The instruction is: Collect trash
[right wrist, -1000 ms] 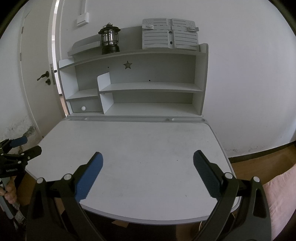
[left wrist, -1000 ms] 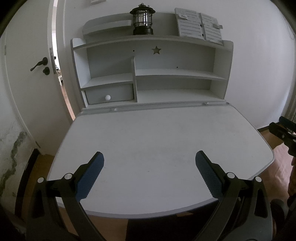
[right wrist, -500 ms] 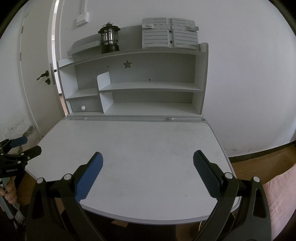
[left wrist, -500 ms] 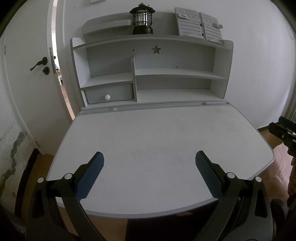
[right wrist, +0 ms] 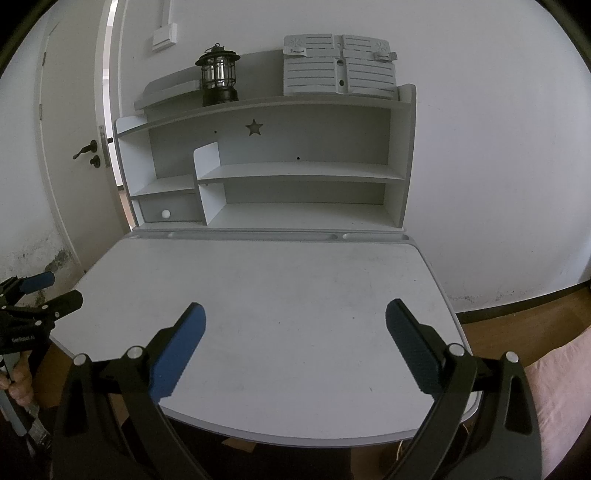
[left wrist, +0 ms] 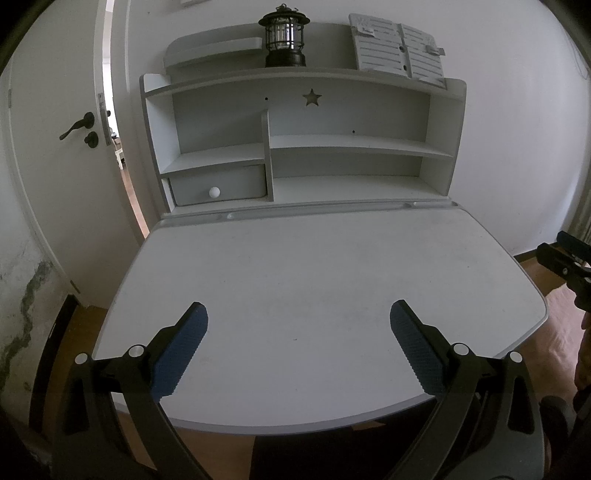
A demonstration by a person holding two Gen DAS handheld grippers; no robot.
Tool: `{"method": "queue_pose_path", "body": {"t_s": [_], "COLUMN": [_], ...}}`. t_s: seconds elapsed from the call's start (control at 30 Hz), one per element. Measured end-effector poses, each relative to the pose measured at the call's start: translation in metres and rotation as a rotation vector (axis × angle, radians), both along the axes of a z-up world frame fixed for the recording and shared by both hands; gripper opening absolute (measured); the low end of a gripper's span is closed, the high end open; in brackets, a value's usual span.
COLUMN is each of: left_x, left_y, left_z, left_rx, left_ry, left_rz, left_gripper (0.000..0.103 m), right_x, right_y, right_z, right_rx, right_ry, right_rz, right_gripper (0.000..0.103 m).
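Right wrist: "GenRobot.AI" on left gripper (right wrist: pixel 38 295)

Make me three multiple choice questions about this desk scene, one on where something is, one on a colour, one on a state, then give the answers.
1. Where is the lantern?
A. top shelf
B. desk top
C. floor

2. What colour is the drawer knob?
A. black
B. white
C. red

3. How is the left gripper?
A. shut on paper
B. shut on nothing
C. open

Answers: 1 A, it stands on top of the shelf unit. 2 B, a white ball on the grey drawer. 3 C, its blue pads stand wide apart; the right gripper too.
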State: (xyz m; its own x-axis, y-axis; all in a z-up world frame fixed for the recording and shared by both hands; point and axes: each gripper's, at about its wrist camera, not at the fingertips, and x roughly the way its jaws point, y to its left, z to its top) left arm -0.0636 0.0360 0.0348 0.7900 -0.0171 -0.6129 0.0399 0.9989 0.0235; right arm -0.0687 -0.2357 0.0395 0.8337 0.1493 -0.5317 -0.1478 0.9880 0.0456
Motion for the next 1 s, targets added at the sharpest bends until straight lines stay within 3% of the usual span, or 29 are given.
{"method": "queue_pose_path", "body": {"t_s": [1.0], "left_x": [0.014], "left_y": [0.009], "left_z": [-0.007], "left_rx": [0.019], "left_ry": [0.024], "left_rz": [-0.021], "left_gripper": [0.096], "right_x": [0.005], "right_y": [-0.014], "right_z": [-0.015], "right_rx": [0.0], "right_ry": [0.027], "right_rz": [0.005], "right_gripper": [0.095]}}
